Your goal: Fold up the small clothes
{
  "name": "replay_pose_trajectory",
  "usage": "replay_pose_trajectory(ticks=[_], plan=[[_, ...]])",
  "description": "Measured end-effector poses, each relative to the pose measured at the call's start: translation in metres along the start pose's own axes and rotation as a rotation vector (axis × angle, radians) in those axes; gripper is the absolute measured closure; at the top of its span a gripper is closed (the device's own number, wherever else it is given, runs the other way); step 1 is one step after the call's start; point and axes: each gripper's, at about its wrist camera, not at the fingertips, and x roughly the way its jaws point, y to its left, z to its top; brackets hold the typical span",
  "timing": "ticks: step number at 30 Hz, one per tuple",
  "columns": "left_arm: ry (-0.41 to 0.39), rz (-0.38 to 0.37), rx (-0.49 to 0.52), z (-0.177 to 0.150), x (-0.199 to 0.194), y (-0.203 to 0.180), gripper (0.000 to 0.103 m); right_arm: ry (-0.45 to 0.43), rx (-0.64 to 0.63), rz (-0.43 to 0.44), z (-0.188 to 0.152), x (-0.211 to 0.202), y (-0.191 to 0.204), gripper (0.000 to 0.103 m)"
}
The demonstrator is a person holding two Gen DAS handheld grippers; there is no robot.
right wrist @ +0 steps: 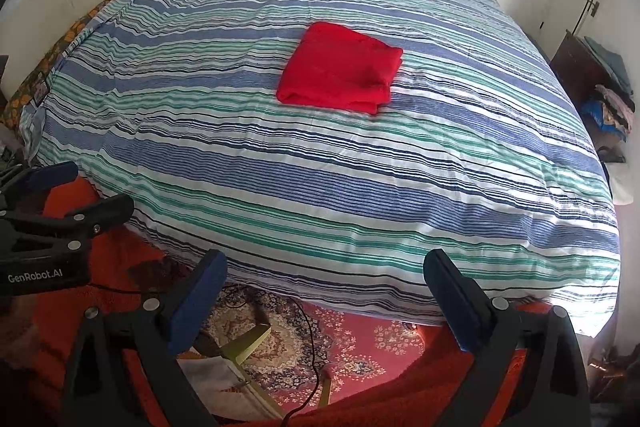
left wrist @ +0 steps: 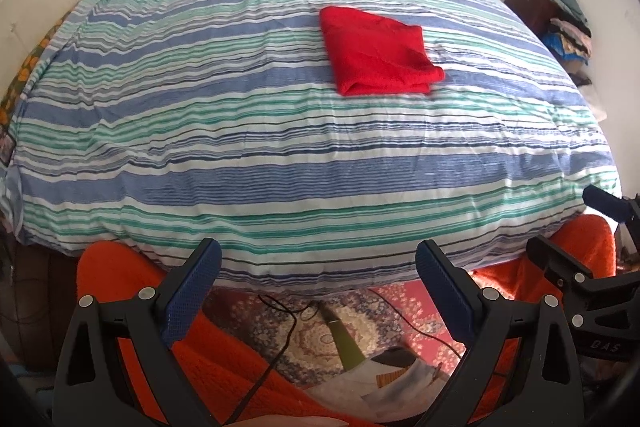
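Red knit fabric, one small garment, lies folded into a compact rectangle on the bed. In the left wrist view it sits at about 1 o'clock from frame centre; in the right wrist view it sits at about 12 o'clock. Stacked layer edges show at its near right corner. Nothing touches it.

Bedding: a cover striped in blue, green and white, lightly creased, spread over the whole bed.

Left claw: fingers spread wide, blue pads facing one another, nothing between them. It is held off the near edge of the bed, well apart from the garment, at 6 o'clock in its own view. The same claw shows at 9 o'clock in the right wrist view, spread there also.

Right claw: fingers spread wide, nothing gripped, held off the near edge of the bed and well apart from the garment. It shows at 4 o'clock in the left wrist view.

Below both claws: orange-red cloth, a patterned rug on the floor, and a thin black cable across it.

At 3 o'clock beside the bed, a dark cabinet carries piled fabrics.
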Motion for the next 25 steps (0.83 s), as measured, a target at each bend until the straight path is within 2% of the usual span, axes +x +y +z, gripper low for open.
replay_pose_trajectory(ticks=[25], plan=[[0.016, 0.023, -0.006, -0.0016, 0.0071, 0.0013, 0.005, 0.012, 0.025, 0.011, -0.0008, 0.0062, -0.0012, 0.005]])
